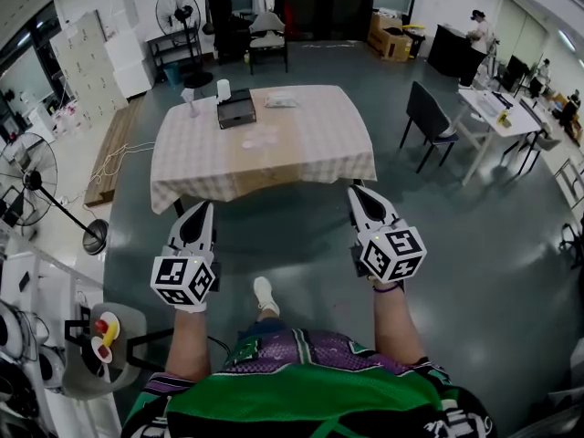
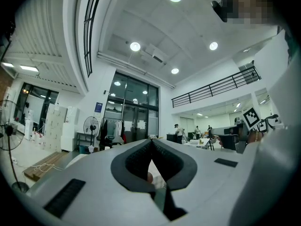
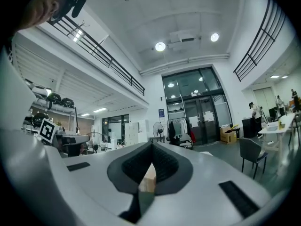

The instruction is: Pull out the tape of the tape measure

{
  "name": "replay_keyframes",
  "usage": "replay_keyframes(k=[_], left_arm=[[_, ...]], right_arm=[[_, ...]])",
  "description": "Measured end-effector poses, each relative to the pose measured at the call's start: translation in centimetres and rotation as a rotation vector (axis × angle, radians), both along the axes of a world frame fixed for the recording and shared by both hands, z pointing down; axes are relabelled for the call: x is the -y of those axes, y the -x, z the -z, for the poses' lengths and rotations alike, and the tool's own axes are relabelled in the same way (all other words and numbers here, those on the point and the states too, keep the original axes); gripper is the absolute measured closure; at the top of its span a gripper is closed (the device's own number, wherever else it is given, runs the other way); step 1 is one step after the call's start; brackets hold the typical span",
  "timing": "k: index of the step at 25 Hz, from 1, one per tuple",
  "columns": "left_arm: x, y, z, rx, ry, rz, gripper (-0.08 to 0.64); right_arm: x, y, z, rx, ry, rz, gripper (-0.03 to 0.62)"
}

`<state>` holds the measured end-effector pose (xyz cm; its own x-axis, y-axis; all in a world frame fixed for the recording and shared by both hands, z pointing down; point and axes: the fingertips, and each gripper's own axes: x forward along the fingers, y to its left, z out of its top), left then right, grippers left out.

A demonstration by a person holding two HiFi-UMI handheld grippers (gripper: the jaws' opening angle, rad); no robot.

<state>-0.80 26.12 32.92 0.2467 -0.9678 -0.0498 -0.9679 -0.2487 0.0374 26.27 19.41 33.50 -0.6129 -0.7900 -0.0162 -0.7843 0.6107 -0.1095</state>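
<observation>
Head view: left gripper (image 1: 203, 210) & right gripper (image 1: 358, 195) are held level, side by side, both short of the table (image 1: 319, 149) near edge, touching nothing. Tape measure can't be picked out. It's prob. among the small items by the black box (image 1: 236, 109) toward the far-left corner, so ahead and slightly nearer the left gripper; long axis unreadable.
Left gripper view: fingers (image 2: 136, 160) pressed together, nothing btwn.
Right gripper view: fingers (image 3: 168, 166) likewise closed, empty.
Next move prob. needs an approach to the table first.
</observation>
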Motion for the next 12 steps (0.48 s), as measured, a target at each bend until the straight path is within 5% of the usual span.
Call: replay_keyframes(k=[12], left_arm=[[5.3,1.4,-1.6,0.001,0.016,0.007,0.538]], right_arm=[[5.4,1.4,-1.2,0.006,0.03,0.012,0.588]])
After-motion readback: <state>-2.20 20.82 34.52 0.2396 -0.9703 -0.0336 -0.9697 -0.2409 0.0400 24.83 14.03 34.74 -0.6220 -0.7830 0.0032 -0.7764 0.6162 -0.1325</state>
